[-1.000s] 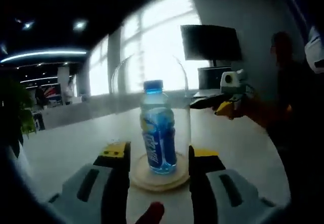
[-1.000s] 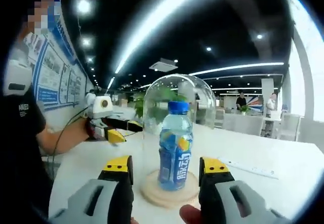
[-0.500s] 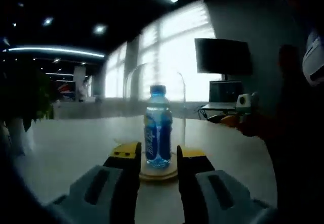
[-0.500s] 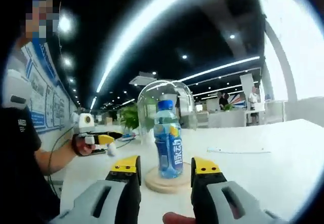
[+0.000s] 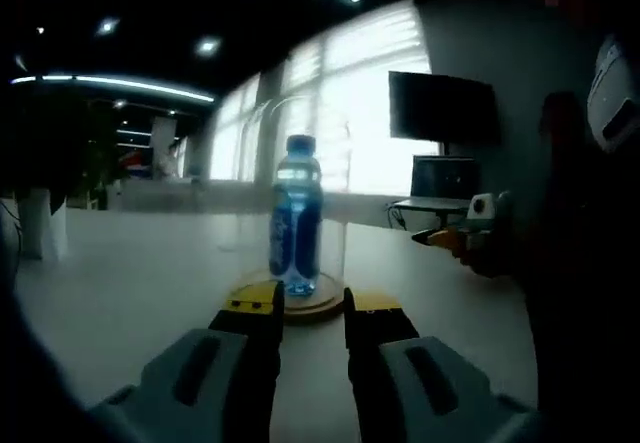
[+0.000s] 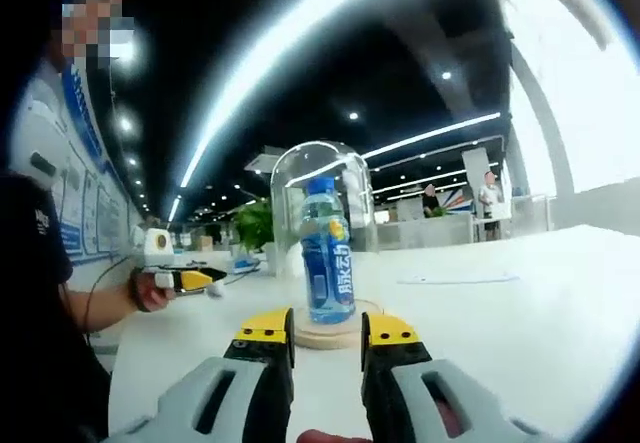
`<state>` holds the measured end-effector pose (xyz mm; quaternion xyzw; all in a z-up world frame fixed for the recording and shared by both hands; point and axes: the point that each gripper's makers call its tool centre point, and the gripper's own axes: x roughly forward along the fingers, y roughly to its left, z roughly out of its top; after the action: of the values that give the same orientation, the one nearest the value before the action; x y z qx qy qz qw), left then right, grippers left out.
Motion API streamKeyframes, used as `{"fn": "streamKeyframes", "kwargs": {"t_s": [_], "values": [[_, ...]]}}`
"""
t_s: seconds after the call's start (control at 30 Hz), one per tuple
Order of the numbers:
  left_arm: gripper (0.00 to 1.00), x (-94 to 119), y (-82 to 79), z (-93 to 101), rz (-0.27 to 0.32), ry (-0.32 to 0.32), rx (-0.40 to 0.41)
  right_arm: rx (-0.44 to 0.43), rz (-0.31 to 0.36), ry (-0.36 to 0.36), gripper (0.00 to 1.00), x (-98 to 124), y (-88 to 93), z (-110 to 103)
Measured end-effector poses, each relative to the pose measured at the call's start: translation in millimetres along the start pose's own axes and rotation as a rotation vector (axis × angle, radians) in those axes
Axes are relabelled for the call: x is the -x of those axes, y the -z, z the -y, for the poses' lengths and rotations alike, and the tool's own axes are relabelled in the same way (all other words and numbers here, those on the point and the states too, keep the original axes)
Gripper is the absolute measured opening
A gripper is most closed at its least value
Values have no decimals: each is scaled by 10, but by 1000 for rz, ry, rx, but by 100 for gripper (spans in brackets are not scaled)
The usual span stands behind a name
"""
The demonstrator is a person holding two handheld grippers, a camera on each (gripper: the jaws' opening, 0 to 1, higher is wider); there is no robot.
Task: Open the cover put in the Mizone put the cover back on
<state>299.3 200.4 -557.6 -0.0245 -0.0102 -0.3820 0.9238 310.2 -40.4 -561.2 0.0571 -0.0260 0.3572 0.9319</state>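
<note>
A blue Mizone bottle (image 5: 295,221) (image 6: 326,258) stands upright on a round wooden base (image 5: 300,305) (image 6: 330,335), under a clear glass dome cover (image 5: 305,128) (image 6: 318,168). In the left gripper view, my left gripper (image 5: 313,308) is low on the white table just short of the base, jaws a narrow gap apart and holding nothing. My right gripper (image 6: 328,333) sits the same way on the opposite side of the base, jaws slightly apart and empty. The right gripper (image 5: 452,235) appears again at the right of that view. The left gripper (image 6: 188,280) also shows, in a hand.
The white table (image 5: 110,273) (image 6: 520,303) spreads wide around the base. A dark monitor (image 5: 440,108) stands behind, by bright windows. A flat white strip (image 6: 455,279) lies on the table. A green plant (image 6: 255,231) and distant people (image 6: 489,191) are far behind.
Both grippers' jaws have narrowed from a wide gap to a small one. Both views have sunk toward the table and drawn back from the dome. Bottle and cover stay put.
</note>
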Motion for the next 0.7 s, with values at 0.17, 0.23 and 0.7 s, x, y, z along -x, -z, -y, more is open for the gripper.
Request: {"fn": "streamKeyframes", "kwargs": {"t_s": [0.17,0.23,0.7], "values": [[17,-12,119,-67,-13,-26,-28,24,3,33,12,14,-9,-15],[17,-32,104,-54,-10,-28,-10,30,8,21,12,19,-16,-73],[17,3,-31,93,50,-13,-30,141,-9,-8,13,2,10,-232]]}}
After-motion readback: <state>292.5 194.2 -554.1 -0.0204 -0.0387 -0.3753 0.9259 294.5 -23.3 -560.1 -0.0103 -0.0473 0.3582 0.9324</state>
